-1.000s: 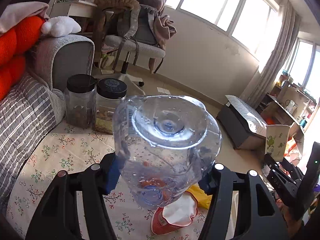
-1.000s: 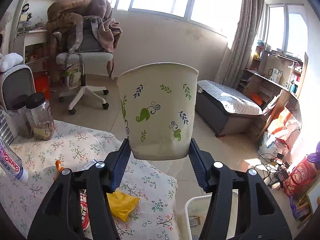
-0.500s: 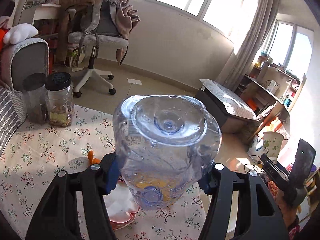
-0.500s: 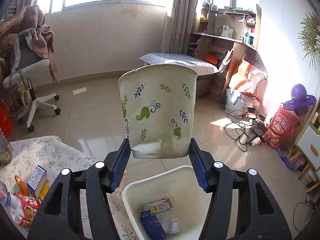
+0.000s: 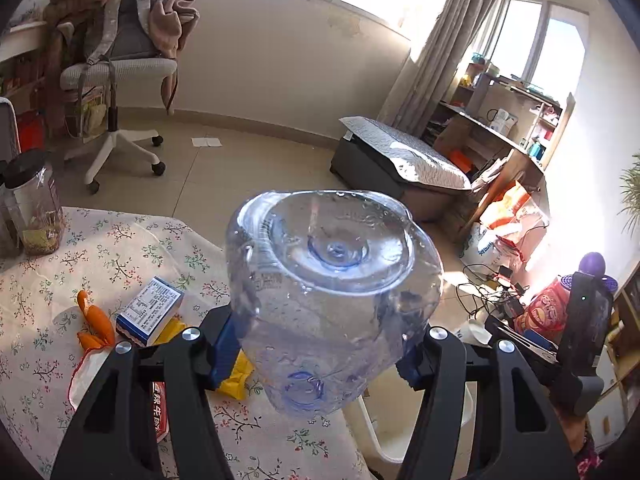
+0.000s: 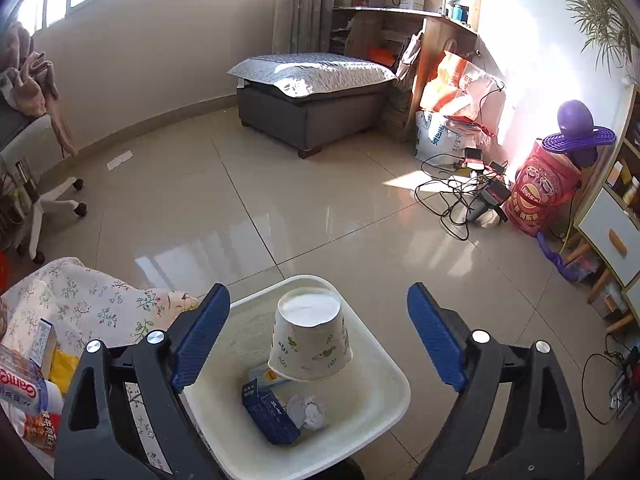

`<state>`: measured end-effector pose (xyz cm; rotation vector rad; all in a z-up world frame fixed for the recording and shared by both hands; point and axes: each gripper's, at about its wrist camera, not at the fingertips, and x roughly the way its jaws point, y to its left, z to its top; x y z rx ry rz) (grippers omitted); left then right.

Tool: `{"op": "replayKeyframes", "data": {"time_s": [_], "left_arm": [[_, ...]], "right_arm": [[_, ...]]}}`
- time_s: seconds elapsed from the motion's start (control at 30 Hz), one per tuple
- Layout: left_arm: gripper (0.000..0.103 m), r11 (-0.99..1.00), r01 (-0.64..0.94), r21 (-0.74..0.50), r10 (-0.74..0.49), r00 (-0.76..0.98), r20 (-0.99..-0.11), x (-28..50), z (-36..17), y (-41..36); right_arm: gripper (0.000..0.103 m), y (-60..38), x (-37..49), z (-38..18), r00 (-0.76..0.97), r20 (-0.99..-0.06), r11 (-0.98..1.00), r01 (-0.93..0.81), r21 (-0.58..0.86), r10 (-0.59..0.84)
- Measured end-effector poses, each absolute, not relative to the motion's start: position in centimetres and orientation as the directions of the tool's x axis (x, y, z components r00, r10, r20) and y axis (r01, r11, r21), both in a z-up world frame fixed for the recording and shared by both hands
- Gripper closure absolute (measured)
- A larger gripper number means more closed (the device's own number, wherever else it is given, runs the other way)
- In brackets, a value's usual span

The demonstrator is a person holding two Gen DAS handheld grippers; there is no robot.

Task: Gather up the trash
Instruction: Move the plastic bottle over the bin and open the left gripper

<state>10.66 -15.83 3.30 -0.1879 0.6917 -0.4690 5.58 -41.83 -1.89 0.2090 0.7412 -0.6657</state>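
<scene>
My left gripper (image 5: 320,354) is shut on a clear plastic bottle (image 5: 332,280), its base toward the camera, held above the table's right end. My right gripper (image 6: 318,338) is open and empty above the white trash bin (image 6: 384,400). The paper cup with green leaf print (image 6: 310,340) sits upside down inside the bin, on a dark blue box (image 6: 268,412) and crumpled paper (image 6: 308,412). On the floral tablecloth (image 5: 100,252) lie a blue-and-white box (image 5: 150,310), orange peel (image 5: 94,320), a yellow wrapper (image 5: 236,380) and a red-and-white snack packet (image 5: 160,412).
A jar with a black lid (image 5: 34,204) stands at the table's far left. The bin's rim (image 5: 372,436) shows just right of the table. An office chair (image 5: 116,80), a grey ottoman (image 6: 308,92), floor cables (image 6: 456,196) and a red snack bag (image 6: 536,196) stand around.
The right gripper opened and let the paper cup drop upside down into the bin. The left gripper swung right with the bottle, toward the table's end by the bin.
</scene>
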Motion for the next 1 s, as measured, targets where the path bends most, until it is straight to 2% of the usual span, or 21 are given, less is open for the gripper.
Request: {"op": "replayKeyframes", "data": {"time_s": [0.27, 0.7, 1.0], "left_arm": [[0.042, 0.844, 0.439, -0.307, -0.531, 0.609, -0.588, 10.4, 2.5, -22.1], [0.042, 0.779, 0.551, -0.298, -0.594, 0.498, -0.632, 9.6, 1.1, -30.6], [0.041, 0.750, 0.582, -0.316, -0.607, 0.415, -0.677, 9.4, -0.3, -34.9]], "right_arm": [[0.007, -44.5, 3.4, -0.7, 0.553, -0.645, 0.726, 0.688, -0.005, -0.528], [0.007, -49.7, 0.6, -0.1, 0.519, -0.632, 0.613, 0.785, 0.086, -0.576], [0.007, -51.2, -0.6, -0.4, 0.488, -0.630, 0.563, 0.821, 0.096, -0.604]]}}
